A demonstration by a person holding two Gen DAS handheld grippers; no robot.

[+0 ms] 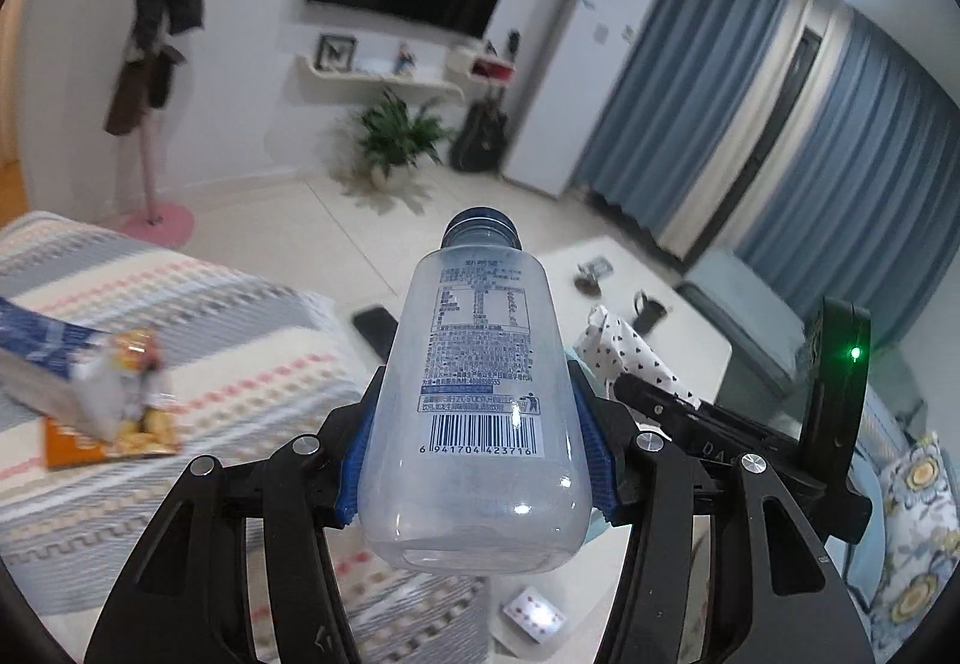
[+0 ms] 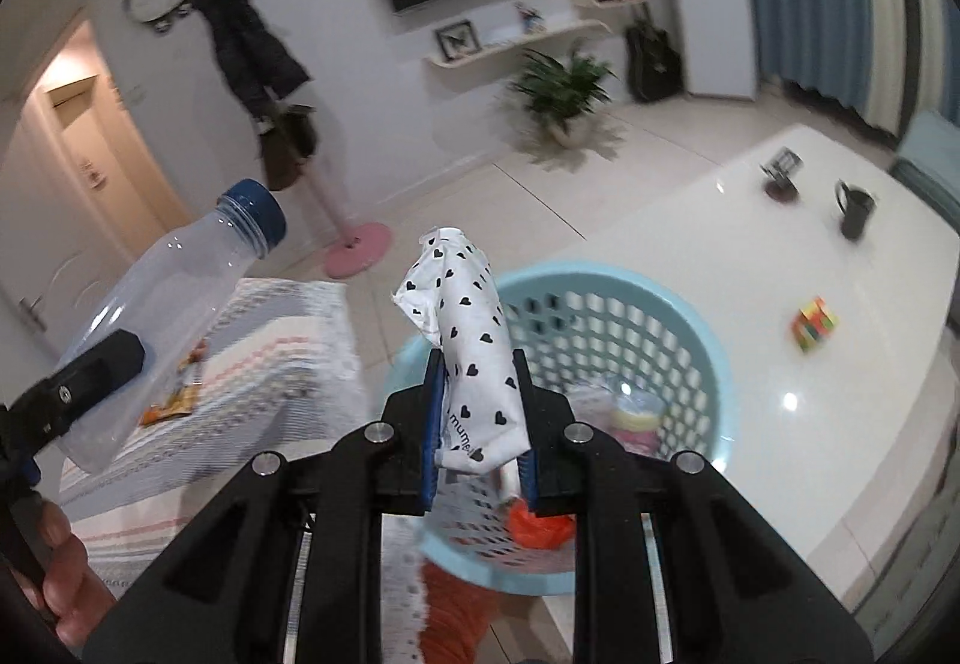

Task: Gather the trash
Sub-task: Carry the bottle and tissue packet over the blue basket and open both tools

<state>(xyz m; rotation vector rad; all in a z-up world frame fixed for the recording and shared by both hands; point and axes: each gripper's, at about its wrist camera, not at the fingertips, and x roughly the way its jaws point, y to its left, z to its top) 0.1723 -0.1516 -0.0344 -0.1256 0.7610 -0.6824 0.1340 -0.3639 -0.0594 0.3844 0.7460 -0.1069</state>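
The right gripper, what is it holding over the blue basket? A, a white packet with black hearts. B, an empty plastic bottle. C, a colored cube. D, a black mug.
A: the right gripper is shut on the white packet with black hearts, above the blue basket; the plastic bottle sits in the left gripper.

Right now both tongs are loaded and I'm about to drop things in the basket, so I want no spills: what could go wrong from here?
1. The left tongs pinch only the lower body of the clear plastic bottle; the smooth wall could slip.
2. The heart-print wrapper in the right tongs is limp and might catch on the rim of the blue basket.
3. The bottle hangs over the striped blanket, not the basket; released early, it misses.
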